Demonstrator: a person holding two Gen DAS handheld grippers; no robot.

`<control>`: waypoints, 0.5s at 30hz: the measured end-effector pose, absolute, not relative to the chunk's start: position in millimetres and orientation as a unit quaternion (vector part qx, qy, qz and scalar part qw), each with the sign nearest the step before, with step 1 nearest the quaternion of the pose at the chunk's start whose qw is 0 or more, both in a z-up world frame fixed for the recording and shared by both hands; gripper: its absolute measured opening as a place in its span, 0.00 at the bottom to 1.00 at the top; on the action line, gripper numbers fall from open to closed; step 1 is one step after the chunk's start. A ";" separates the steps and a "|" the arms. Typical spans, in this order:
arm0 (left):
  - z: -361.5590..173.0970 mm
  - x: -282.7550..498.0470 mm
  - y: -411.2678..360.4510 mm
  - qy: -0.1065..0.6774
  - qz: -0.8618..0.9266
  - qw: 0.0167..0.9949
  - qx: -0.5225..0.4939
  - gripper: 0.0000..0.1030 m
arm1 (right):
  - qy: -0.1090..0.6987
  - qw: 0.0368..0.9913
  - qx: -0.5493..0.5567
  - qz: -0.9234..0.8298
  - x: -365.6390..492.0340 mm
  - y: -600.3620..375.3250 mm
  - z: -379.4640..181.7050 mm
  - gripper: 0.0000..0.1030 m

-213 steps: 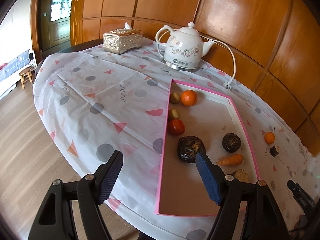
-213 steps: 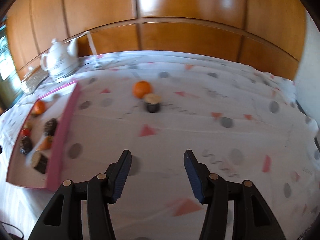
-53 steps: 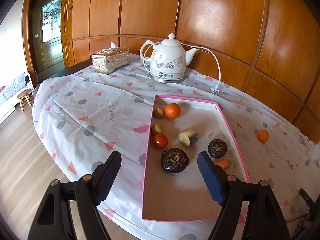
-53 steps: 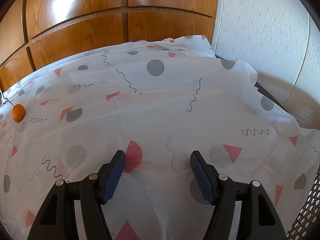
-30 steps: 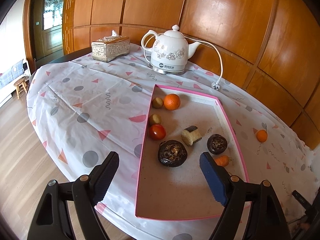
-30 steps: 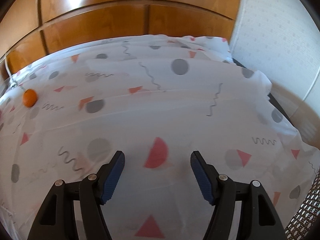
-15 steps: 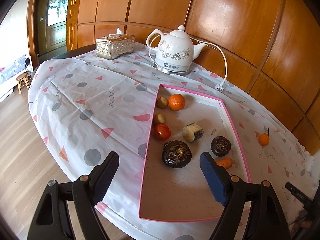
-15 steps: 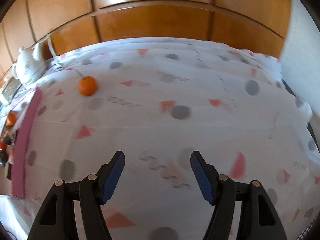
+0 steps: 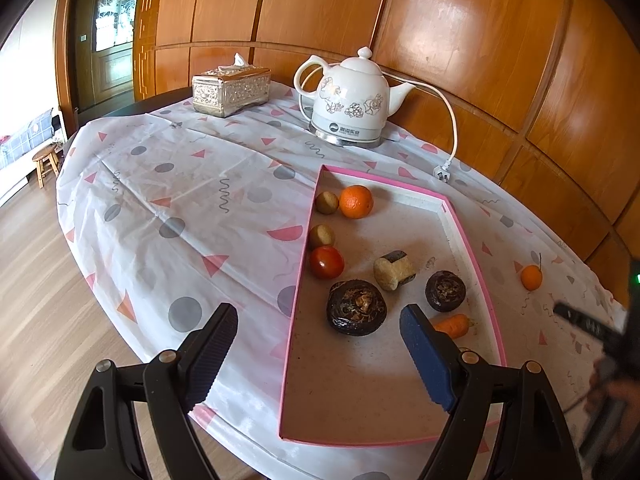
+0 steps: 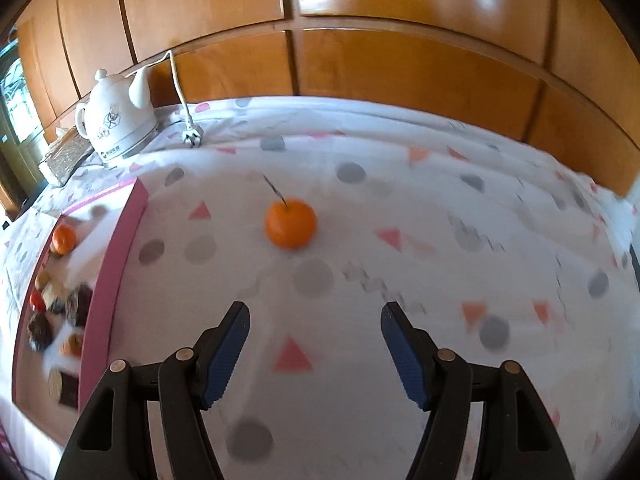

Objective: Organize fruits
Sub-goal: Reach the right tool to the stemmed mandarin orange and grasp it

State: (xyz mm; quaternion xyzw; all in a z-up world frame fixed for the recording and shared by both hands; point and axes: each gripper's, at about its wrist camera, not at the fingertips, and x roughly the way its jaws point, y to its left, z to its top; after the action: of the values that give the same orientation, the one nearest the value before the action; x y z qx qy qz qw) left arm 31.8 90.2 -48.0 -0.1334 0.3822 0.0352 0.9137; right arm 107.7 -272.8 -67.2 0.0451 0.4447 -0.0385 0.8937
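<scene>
A pink-rimmed tray [image 9: 474, 252] lies on the patterned tablecloth. In it are an orange [image 9: 356, 201], a red tomato [image 9: 327, 262], two small brown fruits [image 9: 327, 202], two dark round fruits [image 9: 356, 313], a cut pale piece [image 9: 394, 271] and a carrot [image 9: 452, 326]. A small orange with a stem [image 10: 290, 223] sits on the cloth right of the tray [image 10: 116, 248], also seen as the small orange [image 9: 531, 277] in the left wrist view. My left gripper [image 9: 320, 344] hovers open over the tray's near end. My right gripper [image 10: 316, 340] is open, short of the small orange, with nothing between its fingers.
A white electric kettle [image 9: 352, 110] with a cord and plug [image 9: 442, 172] stands at the table's far side, next to an ornate tissue box [image 9: 231, 90]. Wood panelling rises behind the table. The other gripper's dark body [image 9: 612, 344] shows at the right edge.
The right gripper has swung left across the table; the small orange moved from the view's far left to just ahead of the fingers, and the tray and kettle came into sight. The left gripper stayed put.
</scene>
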 end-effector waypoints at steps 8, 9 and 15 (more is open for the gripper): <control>-52.8 34.3 94.7 0.389 0.045 0.911 -0.129 0.81 | 0.463 0.884 0.037 -0.050 177.9 -265.1 -78.9 0.67; -53.5 34.3 96.2 0.390 0.047 0.911 -0.128 0.81 | 0.467 0.882 0.034 -0.052 183.4 -265.3 -81.0 0.67; -55.9 36.4 97.3 0.396 0.052 0.908 -0.127 0.81 | 0.490 0.871 0.009 -0.042 192.8 -261.2 -94.5 0.39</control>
State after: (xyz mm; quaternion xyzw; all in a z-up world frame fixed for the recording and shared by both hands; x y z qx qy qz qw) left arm 36.4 97.3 -55.9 -0.1268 0.3962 0.0520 0.9079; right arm 192.8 -261.2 -94.5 0.0092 0.4902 -0.0418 0.8706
